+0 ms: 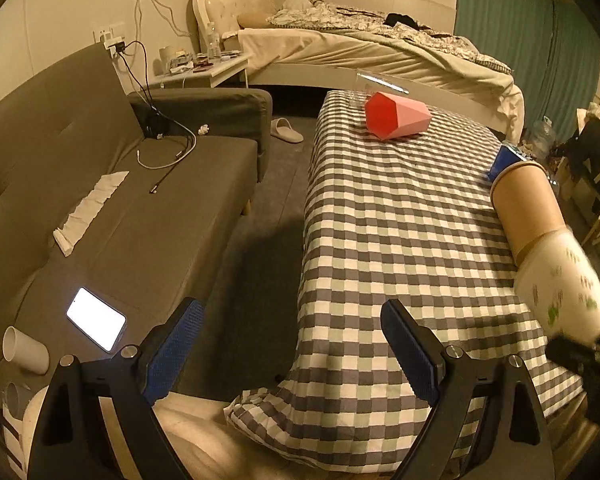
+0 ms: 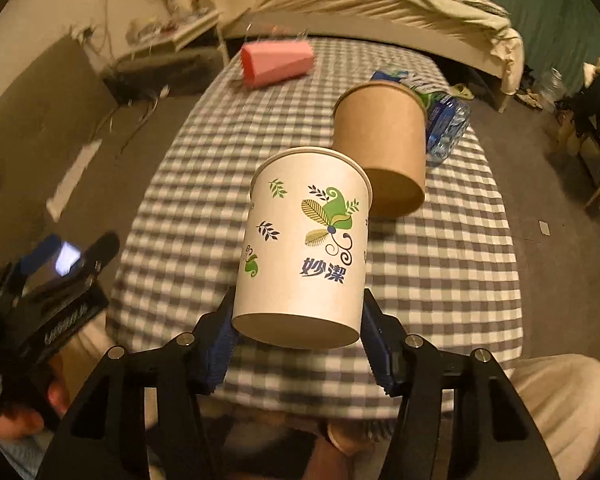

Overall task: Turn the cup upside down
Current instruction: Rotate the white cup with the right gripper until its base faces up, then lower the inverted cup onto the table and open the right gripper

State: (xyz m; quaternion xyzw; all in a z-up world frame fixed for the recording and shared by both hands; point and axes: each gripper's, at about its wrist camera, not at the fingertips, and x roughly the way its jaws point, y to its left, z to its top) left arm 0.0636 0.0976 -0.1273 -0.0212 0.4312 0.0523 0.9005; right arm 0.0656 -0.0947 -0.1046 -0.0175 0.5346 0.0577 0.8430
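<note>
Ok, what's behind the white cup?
Behind the white cup, held in the right gripper, stands a brown cup; its near lower left edge is covered. Further back lie a water bottle and pink box.
</note>
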